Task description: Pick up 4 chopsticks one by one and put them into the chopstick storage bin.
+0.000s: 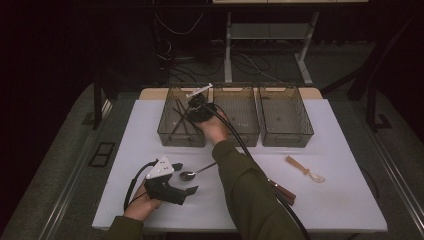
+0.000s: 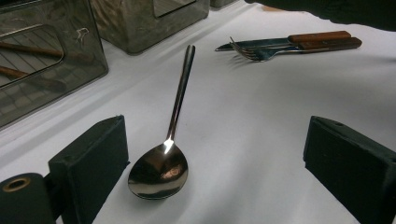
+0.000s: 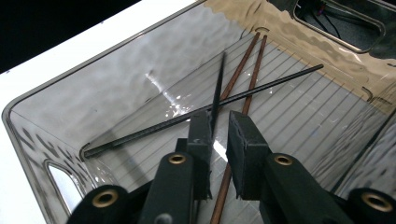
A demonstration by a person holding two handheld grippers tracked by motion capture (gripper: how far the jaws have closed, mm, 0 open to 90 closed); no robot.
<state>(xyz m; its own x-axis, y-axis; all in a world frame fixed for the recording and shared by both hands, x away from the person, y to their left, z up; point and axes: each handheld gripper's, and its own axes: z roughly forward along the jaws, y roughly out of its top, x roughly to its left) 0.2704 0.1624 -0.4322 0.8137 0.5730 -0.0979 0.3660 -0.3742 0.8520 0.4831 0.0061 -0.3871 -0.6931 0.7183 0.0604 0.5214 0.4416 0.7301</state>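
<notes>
Cutlery is being sorted into three smoky plastic bins at the far side of a white table (image 1: 150, 130). The landmark is the left bin (image 1: 167, 131). Over it, the right gripper (image 3: 219, 135) points down inside; a black chopstick (image 3: 217, 93) stands between its jaws, which are slightly parted, so the stick looks barely pinched or just freed. A second black chopstick (image 3: 205, 112) and a brown wooden pair (image 3: 247, 65) lie on the bin's floor. To finish well, I'd judge the jaws should widen fully and lift straight up, so the stick drops flat without snagging. Nearer the person than the bin, the left gripper (image 2: 215, 158) waits released, straddling a steel spoon (image 2: 161, 170) without touching it.
</notes>
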